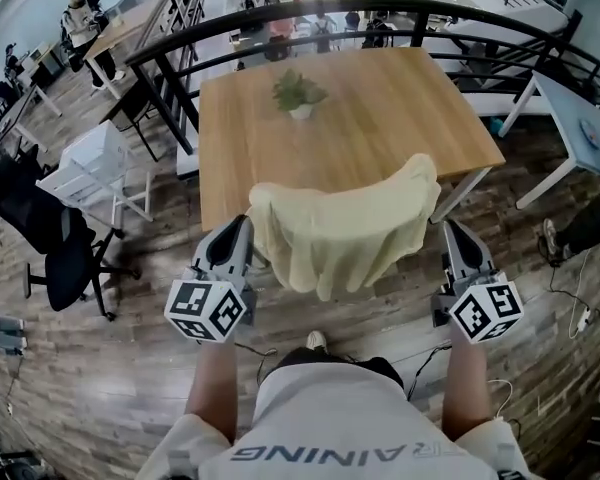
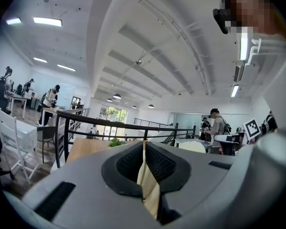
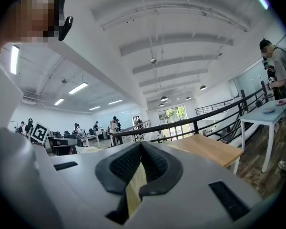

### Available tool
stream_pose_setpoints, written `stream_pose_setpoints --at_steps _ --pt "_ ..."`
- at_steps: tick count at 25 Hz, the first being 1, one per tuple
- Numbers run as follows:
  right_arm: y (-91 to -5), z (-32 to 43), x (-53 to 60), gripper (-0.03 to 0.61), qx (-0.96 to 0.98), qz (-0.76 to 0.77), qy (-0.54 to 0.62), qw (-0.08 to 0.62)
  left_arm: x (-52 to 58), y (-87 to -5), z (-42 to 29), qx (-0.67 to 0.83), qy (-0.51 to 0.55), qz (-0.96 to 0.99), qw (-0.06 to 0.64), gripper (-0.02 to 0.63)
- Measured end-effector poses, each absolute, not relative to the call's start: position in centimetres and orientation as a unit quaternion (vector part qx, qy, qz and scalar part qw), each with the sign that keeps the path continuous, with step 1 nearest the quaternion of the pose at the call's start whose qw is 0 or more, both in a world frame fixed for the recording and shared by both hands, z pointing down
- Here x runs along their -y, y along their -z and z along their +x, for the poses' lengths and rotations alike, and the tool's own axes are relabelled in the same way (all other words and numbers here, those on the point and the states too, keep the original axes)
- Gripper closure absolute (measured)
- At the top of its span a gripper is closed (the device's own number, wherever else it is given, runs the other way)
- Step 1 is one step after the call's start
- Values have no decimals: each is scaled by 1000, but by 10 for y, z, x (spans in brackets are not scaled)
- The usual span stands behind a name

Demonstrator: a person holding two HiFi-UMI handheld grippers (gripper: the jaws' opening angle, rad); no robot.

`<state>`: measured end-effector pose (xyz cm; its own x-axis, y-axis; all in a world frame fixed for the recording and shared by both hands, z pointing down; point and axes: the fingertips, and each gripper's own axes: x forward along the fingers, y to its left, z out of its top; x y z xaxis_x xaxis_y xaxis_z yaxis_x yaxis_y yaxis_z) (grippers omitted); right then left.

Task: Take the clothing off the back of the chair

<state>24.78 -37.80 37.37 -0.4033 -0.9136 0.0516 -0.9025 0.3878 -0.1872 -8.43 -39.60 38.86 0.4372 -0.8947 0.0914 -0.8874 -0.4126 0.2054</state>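
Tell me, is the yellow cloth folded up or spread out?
Spread out: the yellow cloth hangs wide, with the left gripper and right gripper pinching fabric.

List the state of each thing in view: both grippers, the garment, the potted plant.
left gripper: shut on a fold of the garment.
right gripper: shut on a fold of the garment.
garment: pale yellow, draped, spread between both grippers; what lies under it is hidden.
potted plant: upright on the table.

We see the left forearm (image 1: 212,373) and right forearm (image 1: 467,378) reaching forward, well apart. Left gripper (image 1: 238,233) and right gripper (image 1: 452,236) point level ahead, each with its jaws pinched together on a fold of cloth (image 2: 150,190).
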Motion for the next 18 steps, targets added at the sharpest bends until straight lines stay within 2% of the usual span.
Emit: stream_pose_setpoints --at_steps 9,13,14,15,16,18 --pt "-382 268 429 555 -823 -553 129 -12 438 -415 -118 506 -26 846 165 570" --pt "-386 281 466 536 -838 -515 178 -31 467 -428 -119 451 -28 855 256 568" --pt "-389 283 475 499 -843 -501 189 -39 473 -433 -118 436 -29 855 280 555" --pt "-391 285 485 476 -848 -489 200 -48 478 -437 -116 423 -34 855 299 509" --pt "-394 288 494 458 -852 -476 210 -56 482 -441 -113 410 -41 855 315 456" --pt "-401 293 513 435 -859 -451 234 -62 491 -448 -108 382 -42 855 348 411"
